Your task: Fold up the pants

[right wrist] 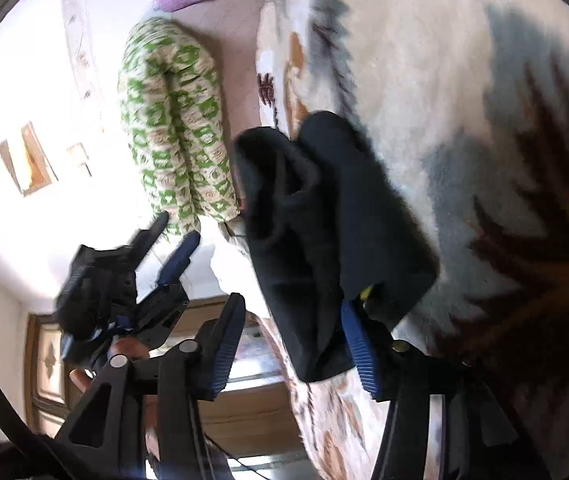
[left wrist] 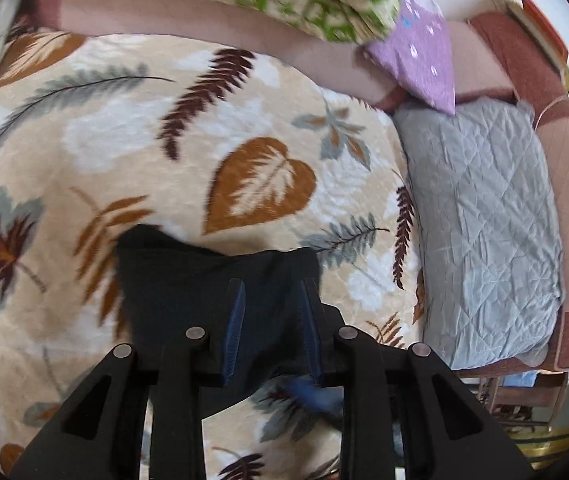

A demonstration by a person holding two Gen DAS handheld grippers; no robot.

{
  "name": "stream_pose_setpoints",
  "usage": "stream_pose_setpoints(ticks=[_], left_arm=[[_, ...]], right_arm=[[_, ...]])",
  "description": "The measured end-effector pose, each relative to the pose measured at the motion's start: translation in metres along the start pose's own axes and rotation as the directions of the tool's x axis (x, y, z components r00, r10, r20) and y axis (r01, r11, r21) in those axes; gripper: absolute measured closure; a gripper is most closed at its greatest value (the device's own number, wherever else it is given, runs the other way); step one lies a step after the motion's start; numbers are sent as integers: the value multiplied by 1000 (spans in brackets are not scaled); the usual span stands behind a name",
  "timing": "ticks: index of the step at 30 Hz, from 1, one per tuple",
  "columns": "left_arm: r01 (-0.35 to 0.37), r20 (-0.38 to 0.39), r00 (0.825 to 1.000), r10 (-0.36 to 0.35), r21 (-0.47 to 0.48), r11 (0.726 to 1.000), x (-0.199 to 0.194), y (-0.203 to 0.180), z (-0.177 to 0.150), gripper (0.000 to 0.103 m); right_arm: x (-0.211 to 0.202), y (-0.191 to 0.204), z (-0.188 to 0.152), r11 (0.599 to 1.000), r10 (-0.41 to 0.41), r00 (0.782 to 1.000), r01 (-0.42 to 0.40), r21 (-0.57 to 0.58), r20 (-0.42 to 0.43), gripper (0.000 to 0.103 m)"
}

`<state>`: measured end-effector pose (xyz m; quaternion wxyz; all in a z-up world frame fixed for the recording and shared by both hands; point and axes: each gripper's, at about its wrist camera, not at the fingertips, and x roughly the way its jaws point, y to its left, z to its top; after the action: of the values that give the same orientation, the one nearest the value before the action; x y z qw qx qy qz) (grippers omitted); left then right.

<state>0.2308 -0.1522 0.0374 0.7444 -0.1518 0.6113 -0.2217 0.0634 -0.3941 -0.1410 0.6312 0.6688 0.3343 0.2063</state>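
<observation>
— Left wrist view first: where were the pants (left wrist: 188,280)?
— Lying in a dark, bunched bundle on the leaf-print blanket (left wrist: 244,128), near its close edge. The left gripper (left wrist: 272,312) was above them with its jaws a little apart; the blue pads (left wrist: 236,320) showed a clear gap, with the dark cloth seen beneath it (whether the pads touched the fabric, I could not tell).
— And the right wrist view?
— The right gripper (right wrist: 296,344) had its jaws well apart. One blue pad (right wrist: 358,348) lay against the near end of the folded pants (right wrist: 324,220); the other pad (right wrist: 226,344) stood clear of them, so nothing was clamped.
— Was the other tool in sight there?
— Yes, the left gripper (right wrist: 172,240) was off to the side of the pants, blurred, its fingers parted, with a hand (right wrist: 128,350) partly visible behind it.
— Anything else on the bed?
— A green-patterned pillow (left wrist: 284,0) at the blanket's far edge, a purple cushion (left wrist: 420,56) beside it, and a grey quilted pad (left wrist: 480,220) along the blanket's right edge.
</observation>
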Motion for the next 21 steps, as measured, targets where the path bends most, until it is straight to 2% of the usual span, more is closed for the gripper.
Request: stream_pose_setpoints(ticks=[2,4,5,7,10,13,15,21], left_arm=[[-2,17,1000,3,-20,1000,-6,18,-8,68],[-9,34,999,11,-51,999,-10,38,-19,68],[6,43,999,-3,-76,997,-11,47,-26,68],[55,43,998,-50,-129,990,-9,65,-41,68],[106,23,994,-103,-195,975,0,87,-57,68],[116,4,993,-118,-240,964,11,100,-62,68],[137,12,990,-139,-273,952,16,107,-64,68],[206,24,978,-208,-283,937,26,110,-68,68]], right_arm=[[-22,19,6,997,3,998,2,-77,65,48],[-31,36,17,987,-34,994,50,-150,105,37],[-30,46,23,977,-76,991,97,-192,114,34],[-16,60,33,946,-159,984,174,-275,78,34],[4,72,39,880,-290,955,291,-375,63,34],[17,72,43,842,-359,932,344,-416,45,34],[21,72,46,825,-380,924,358,-436,40,34],[28,61,56,821,-420,907,370,-435,-21,34]])
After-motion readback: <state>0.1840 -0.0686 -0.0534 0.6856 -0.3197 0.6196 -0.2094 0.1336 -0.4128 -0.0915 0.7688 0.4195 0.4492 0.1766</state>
